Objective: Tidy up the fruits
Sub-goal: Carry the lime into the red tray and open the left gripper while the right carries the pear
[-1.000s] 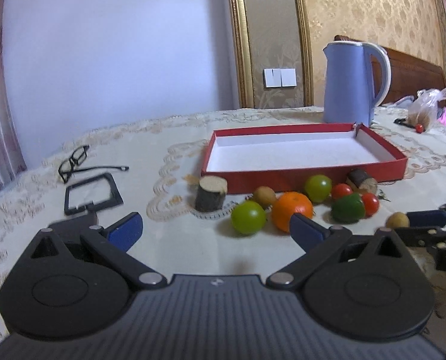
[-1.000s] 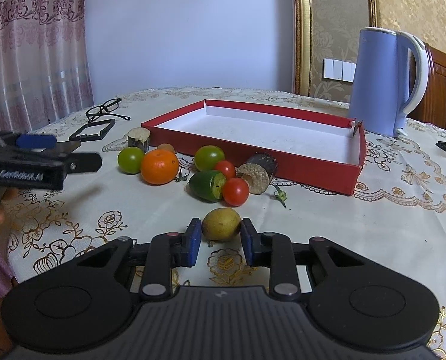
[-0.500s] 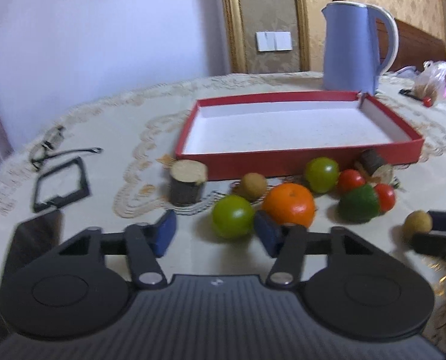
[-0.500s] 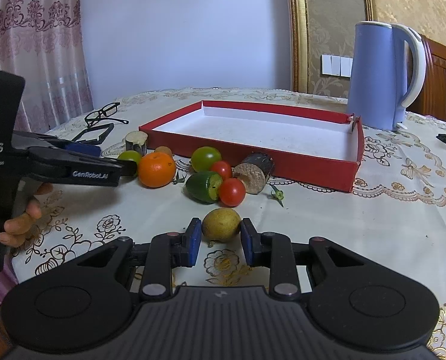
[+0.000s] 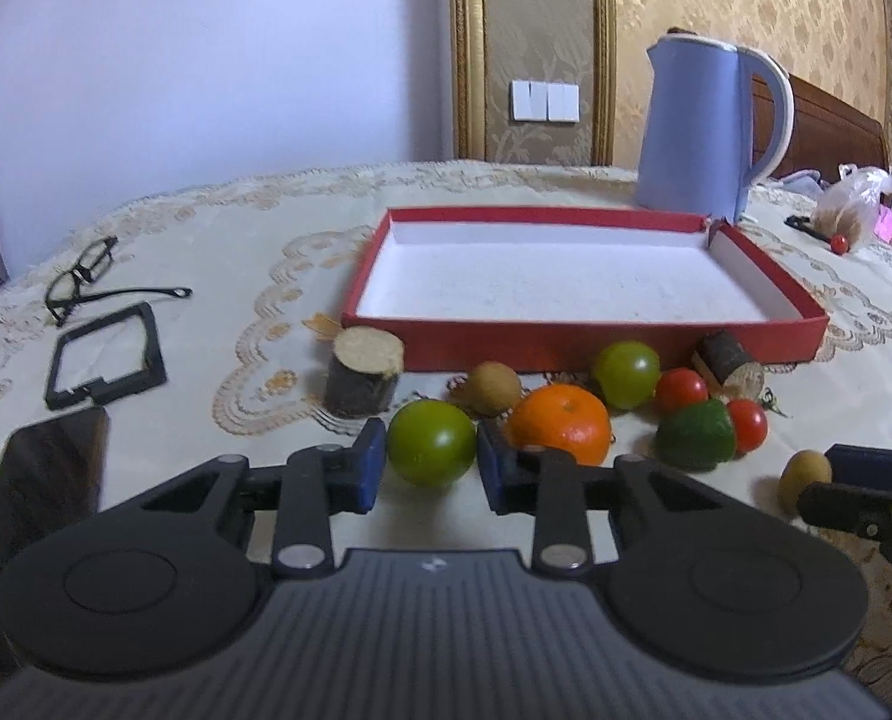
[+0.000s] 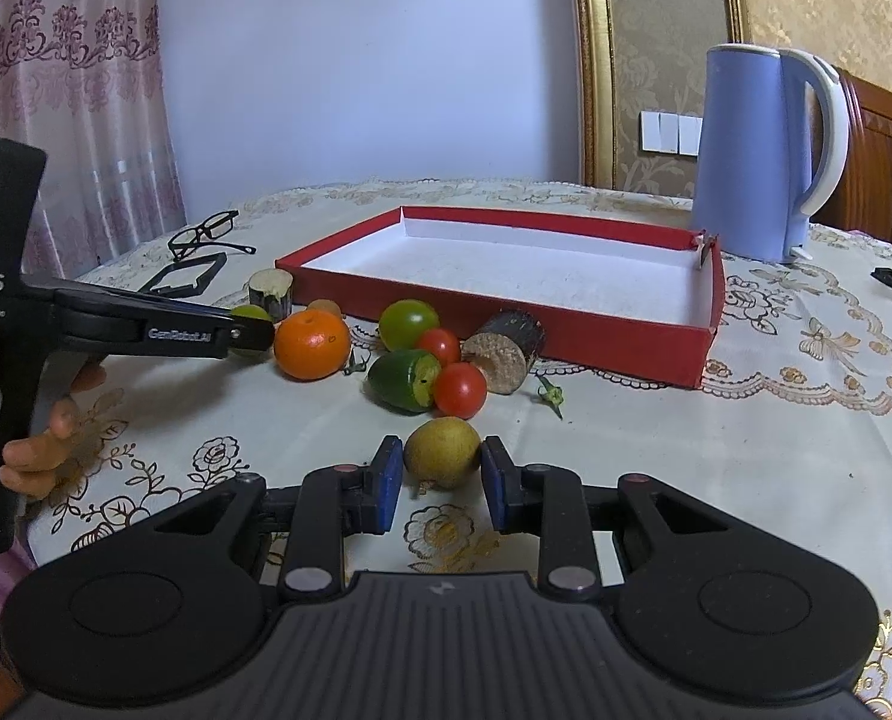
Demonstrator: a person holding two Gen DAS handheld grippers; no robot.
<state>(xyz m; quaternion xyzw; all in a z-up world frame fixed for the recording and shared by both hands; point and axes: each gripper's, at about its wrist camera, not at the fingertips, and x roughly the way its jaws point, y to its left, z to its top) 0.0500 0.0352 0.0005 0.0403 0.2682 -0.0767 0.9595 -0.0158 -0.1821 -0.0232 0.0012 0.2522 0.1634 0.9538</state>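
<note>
I am at the picking step: each gripper is set around 1 fruit, and nothing is in the red tray yet. My left gripper has its blue pads on both sides of the green round fruit, which sits on the tablecloth just beside the orange; the pads look to touch the skin, but I cannot tell if they already press. My right gripper brackets the small yellow-brown fruit in the same way, with a thin gap on its left side, so I judge it is not yet clamped. The next move, I think, calls for a gentle squeeze, then a lift over the low cardboard wall of the tray. Both fruits are smooth and round, so they can roll out of flat pads. The green one is glossy, the yellow one is more matte and a little egg-shaped. The embroidered cloth is soft and can wrinkle. The 2 cut wood pieces near the tray have rough bark.
</note>
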